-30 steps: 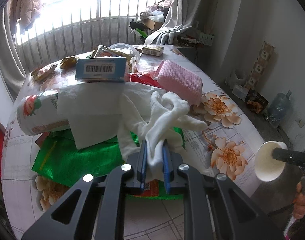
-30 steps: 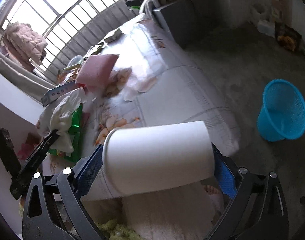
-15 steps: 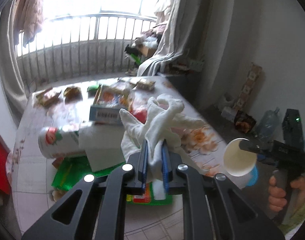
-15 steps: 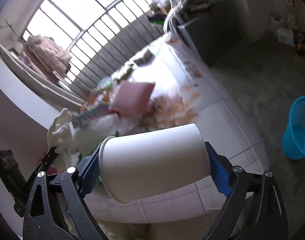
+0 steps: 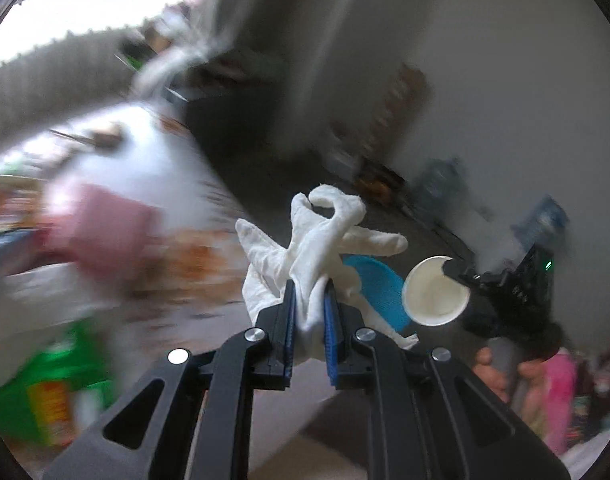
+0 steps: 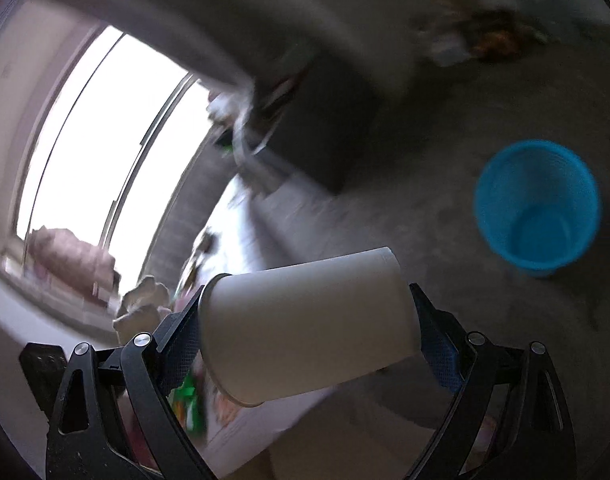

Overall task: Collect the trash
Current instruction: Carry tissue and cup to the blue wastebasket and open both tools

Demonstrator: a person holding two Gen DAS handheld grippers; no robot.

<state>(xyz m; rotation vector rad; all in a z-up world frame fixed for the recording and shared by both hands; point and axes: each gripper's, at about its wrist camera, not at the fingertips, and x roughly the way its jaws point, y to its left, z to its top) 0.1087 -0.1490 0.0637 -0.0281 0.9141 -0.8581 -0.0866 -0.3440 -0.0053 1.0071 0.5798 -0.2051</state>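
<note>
My left gripper [image 5: 309, 292] is shut on a crumpled white tissue [image 5: 317, 236] and holds it in the air, off the table's right side. My right gripper [image 6: 305, 320] is shut on a white paper cup [image 6: 309, 324] lying sideways between its pads; the cup also shows in the left wrist view [image 5: 435, 292], mouth toward me. A blue mesh waste basket [image 6: 537, 208] stands on the grey floor, to the right of the cup; in the left wrist view it [image 5: 377, 292] sits partly behind the tissue.
The floral-cloth table [image 5: 153, 168] with a pink cloth [image 5: 97, 236], a green packet [image 5: 45, 392] and other litter is blurred at the left. A dark cabinet [image 6: 325, 112] stands past the table. Boxes and a water bottle [image 5: 437, 188] line the far wall.
Both grippers have swung right, away from the table and toward the blue basket, each still holding its item. The basket now appears behind the tissue in the left wrist view.
</note>
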